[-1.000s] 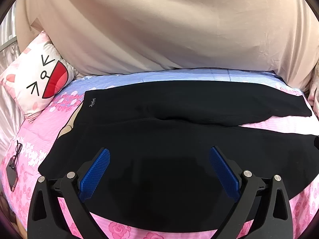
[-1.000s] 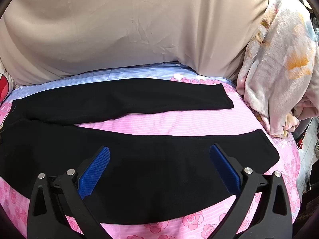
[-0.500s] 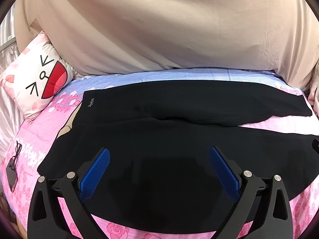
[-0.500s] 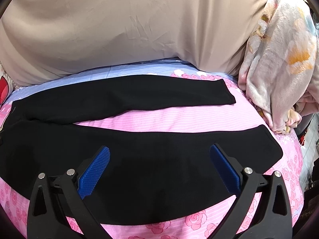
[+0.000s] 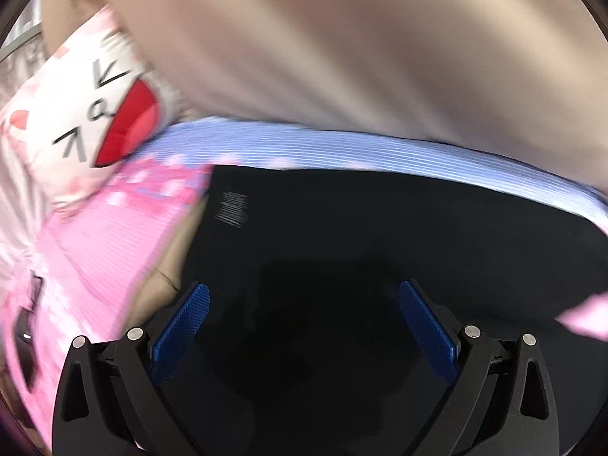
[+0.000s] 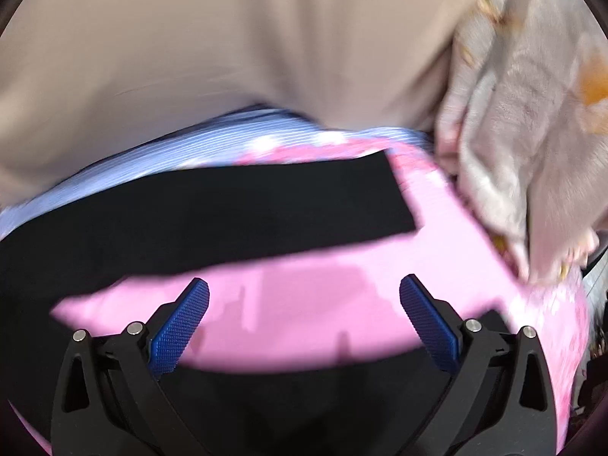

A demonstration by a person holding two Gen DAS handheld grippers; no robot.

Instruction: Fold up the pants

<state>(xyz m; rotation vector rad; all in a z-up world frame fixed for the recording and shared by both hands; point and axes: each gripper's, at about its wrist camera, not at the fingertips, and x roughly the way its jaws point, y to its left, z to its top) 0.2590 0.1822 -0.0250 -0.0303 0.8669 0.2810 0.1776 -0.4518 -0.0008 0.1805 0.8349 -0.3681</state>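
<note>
Both grippers are being swung forward over the black pants (image 5: 380,235); left gripper (image 5: 304,326) and right gripper (image 6: 304,323) fingers are being held wide apart, empty.

Black pants (image 5: 342,250) flat on the pink bedsheet (image 6: 323,304), legs (image 6: 228,209) spread apart, both views motion-blurred

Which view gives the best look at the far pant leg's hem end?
The right wrist view: the far leg runs across the pink bedsheet and its hem end shows whole, though blurred. The left wrist view shows only the waist part of the pants; the leg runs out of frame.
</note>
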